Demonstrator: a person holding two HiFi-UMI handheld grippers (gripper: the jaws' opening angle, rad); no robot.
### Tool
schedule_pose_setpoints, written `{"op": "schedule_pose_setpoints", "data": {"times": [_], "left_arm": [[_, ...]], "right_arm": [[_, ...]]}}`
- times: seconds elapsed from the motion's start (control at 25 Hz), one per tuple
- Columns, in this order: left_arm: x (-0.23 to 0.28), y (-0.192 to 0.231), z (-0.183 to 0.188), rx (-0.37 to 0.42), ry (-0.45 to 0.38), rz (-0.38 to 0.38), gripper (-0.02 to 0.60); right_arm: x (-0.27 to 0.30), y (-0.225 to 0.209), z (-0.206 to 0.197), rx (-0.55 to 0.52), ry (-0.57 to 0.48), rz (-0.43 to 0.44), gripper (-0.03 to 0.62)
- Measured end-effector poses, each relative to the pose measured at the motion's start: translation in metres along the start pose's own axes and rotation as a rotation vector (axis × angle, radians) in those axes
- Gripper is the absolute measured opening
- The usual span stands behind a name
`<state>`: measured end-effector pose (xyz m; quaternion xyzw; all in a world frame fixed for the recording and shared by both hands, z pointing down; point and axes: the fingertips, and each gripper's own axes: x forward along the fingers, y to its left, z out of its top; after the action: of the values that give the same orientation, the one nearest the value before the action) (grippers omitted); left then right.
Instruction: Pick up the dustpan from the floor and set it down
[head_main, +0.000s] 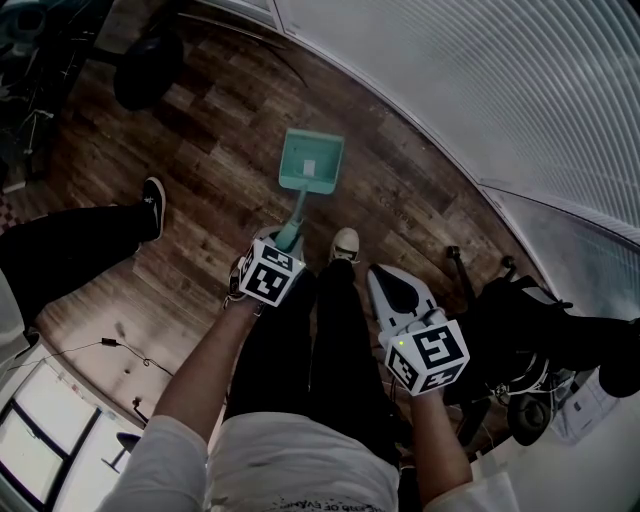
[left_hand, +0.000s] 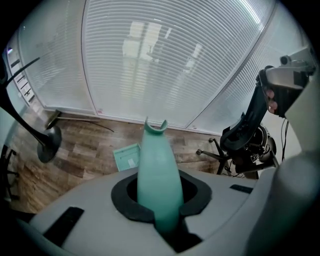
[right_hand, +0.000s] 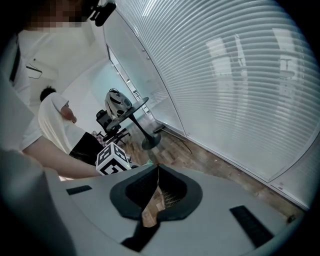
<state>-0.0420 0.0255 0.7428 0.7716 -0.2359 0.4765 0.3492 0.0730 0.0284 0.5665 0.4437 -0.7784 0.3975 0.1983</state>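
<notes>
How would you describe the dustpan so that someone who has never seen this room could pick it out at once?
Start at the long curved wall of white blinds and look down to the dark wooden floor beside it. There a dustpan shows, its slim handle clamped in the left gripper. It is the only mint-green thing, near a black shoe and a white shoe.

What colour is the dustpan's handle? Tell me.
Teal; the handle shows best in the left gripper view.

The dustpan (head_main: 311, 163) is laid on the floor (head_main: 220, 120) ahead of the left gripper (head_main: 285, 238), handle (left_hand: 159, 180) between its jaws.
</notes>
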Motion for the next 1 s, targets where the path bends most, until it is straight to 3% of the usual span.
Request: {"op": "schedule_pose_setpoints", "data": {"times": [0.08,0.16,1.0], "left_arm": [[0.000,-0.001,-0.001,0.003,0.010,-0.006,0.104],[0.000,-0.002,-0.004,0.003,0.018,-0.009,0.129],[-0.042,0.005,0.013,0.057,-0.070,0.056,0.230]], "right_arm": [[0.000,0.001,0.000,-0.001,0.000,0.001,0.026],[-0.001,0.001,0.000,-0.001,0.000,0.002,0.026],[-0.016,0.015,0.018,-0.025,-0.044,0.031,0.026]]}}
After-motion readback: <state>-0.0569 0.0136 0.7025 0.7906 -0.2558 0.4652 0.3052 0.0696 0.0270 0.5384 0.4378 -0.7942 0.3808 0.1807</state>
